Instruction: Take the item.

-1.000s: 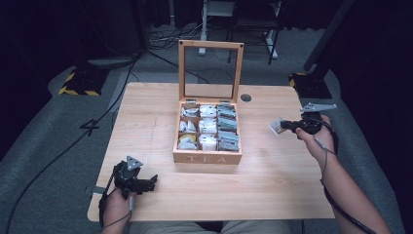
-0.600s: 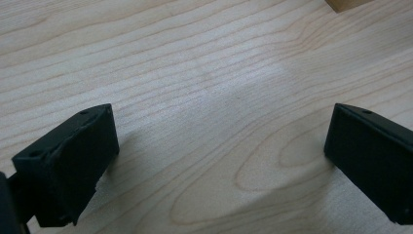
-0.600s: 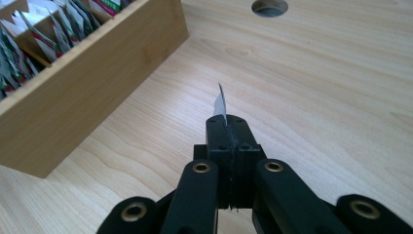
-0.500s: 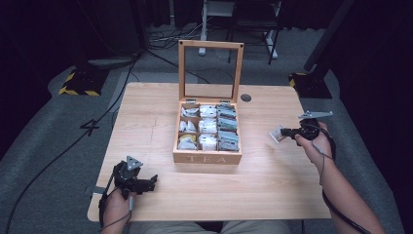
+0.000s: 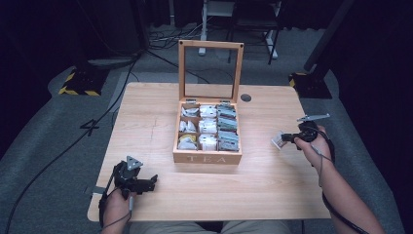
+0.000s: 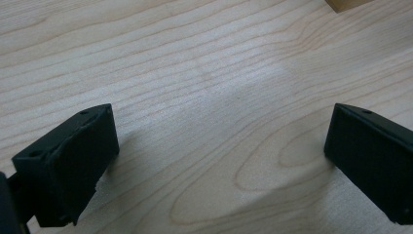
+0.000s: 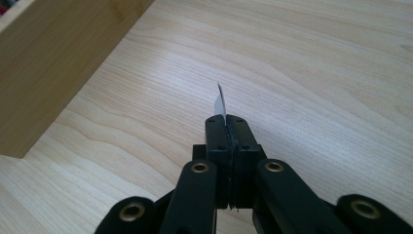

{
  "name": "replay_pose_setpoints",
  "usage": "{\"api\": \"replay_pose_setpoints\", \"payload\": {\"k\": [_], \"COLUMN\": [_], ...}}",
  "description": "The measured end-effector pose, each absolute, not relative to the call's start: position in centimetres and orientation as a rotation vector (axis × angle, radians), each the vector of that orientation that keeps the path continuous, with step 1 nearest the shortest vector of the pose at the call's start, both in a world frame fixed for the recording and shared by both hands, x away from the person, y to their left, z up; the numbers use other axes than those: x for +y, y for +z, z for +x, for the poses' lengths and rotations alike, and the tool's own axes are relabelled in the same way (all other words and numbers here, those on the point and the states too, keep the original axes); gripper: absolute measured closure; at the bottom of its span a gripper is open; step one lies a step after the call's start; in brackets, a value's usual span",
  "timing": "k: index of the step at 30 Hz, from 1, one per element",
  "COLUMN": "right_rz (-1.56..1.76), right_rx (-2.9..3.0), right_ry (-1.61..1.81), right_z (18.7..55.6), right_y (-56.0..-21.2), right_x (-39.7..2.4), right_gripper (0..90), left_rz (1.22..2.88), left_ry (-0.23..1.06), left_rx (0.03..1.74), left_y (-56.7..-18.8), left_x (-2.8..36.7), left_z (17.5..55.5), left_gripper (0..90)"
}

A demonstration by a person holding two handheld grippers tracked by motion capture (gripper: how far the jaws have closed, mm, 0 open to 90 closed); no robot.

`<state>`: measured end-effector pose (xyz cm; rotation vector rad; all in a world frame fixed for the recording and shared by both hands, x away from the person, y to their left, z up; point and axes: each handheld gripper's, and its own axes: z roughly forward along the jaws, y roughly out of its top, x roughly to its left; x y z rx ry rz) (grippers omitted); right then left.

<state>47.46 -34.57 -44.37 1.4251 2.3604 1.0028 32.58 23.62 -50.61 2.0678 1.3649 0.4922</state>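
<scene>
A wooden tea box (image 5: 208, 155) marked TEA stands open at the table's middle, lid upright, with several tea bags in its compartments. My right gripper (image 5: 287, 139) hovers low over the table right of the box, shut on a tea bag (image 5: 278, 141); seen along its jaws, the bag (image 7: 220, 103) sticks up edge-on from the closed tips (image 7: 227, 121). At the front left corner my left gripper (image 5: 150, 181) rests low on the wood. Its own view has the gripper (image 6: 219, 146) open wide, with bare table between the jaws.
The box's side wall (image 7: 53, 63) lies left of the right gripper. A round cable hole (image 5: 246, 97) sits at the table's back right. Cables and stands (image 5: 78, 80) are on the floor beyond the table. The table's right edge (image 5: 314, 161) passes under the right forearm.
The right gripper has sunk toward the table with the tea bag still in it. The left gripper has stayed where it was.
</scene>
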Motion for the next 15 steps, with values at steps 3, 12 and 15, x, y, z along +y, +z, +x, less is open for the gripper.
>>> {"api": "replay_pose_setpoints", "payload": {"k": [3, 12, 15], "right_rz": [1.441, 1.464, 1.463], "right_rx": [2.364, 2.356, 2.351], "right_ry": [0.979, 0.953, 0.947], "right_z": [47.5, 47.7, 48.0], "right_y": [-44.7, -45.2, -45.7], "right_x": [-34.6, -35.1, -35.4], "right_gripper": [89.6, 74.5, 57.7], "left_rz": [2.068, 2.068, 2.068], "left_ry": [0.492, 0.492, 0.492], "left_rx": [1.365, 1.365, 1.365], "left_y": [-50.6, -50.6, -50.6], "left_x": [23.6, 23.6, 23.6], "left_z": [32.6, 32.6, 32.6], "left_gripper": [0.0, 0.0, 0.0]}}
